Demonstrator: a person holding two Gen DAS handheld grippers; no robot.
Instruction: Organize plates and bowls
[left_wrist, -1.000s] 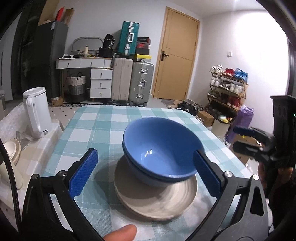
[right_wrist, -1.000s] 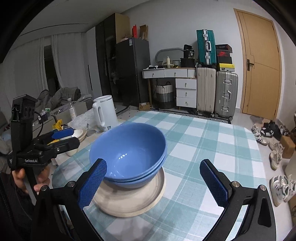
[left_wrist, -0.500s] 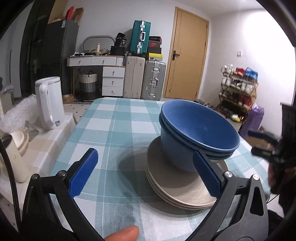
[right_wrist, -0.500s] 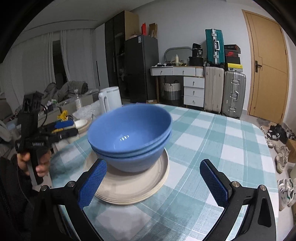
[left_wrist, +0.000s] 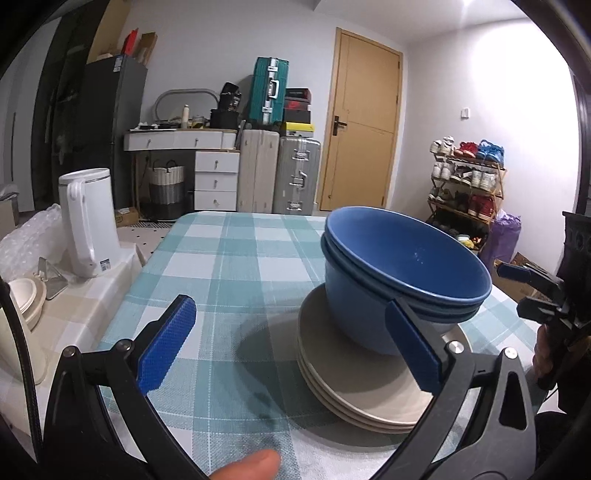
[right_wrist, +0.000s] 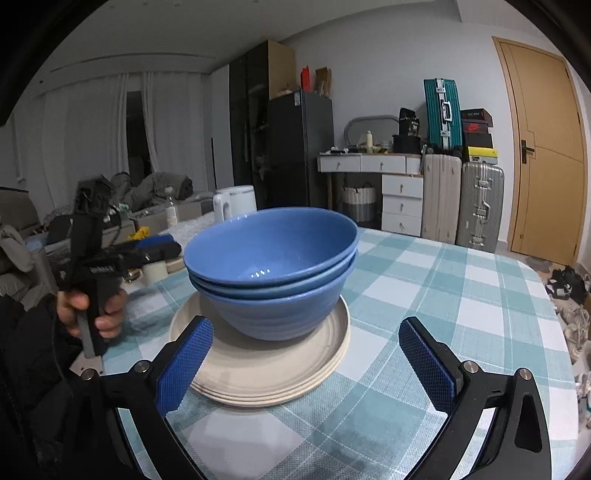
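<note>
On teal checked tablecloth (right_wrist: 424, 280), nested blue ceramic bowls (right_wrist: 273, 273) top beige plates (right_wrist: 258, 373) (stacking looks finished); left gripper (left_wrist: 291, 347) and right gripper (right_wrist: 306, 362) gape empty, so next just withdraw.

Lower bowls (right_wrist: 273, 295) hidden but for rims, nested under the top one. At right frame edge, right gripper (left_wrist: 524, 291) partly cut off.

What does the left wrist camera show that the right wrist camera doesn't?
Only the left wrist view shows the shoe rack by the wall and the purple bag beside it. Only the right wrist view shows the white curtains and the hand gripping the left tongs. Both show the stacked blue bowls on the beige plates, the checked tablecloth, white kettle, suitcases and door.
</note>
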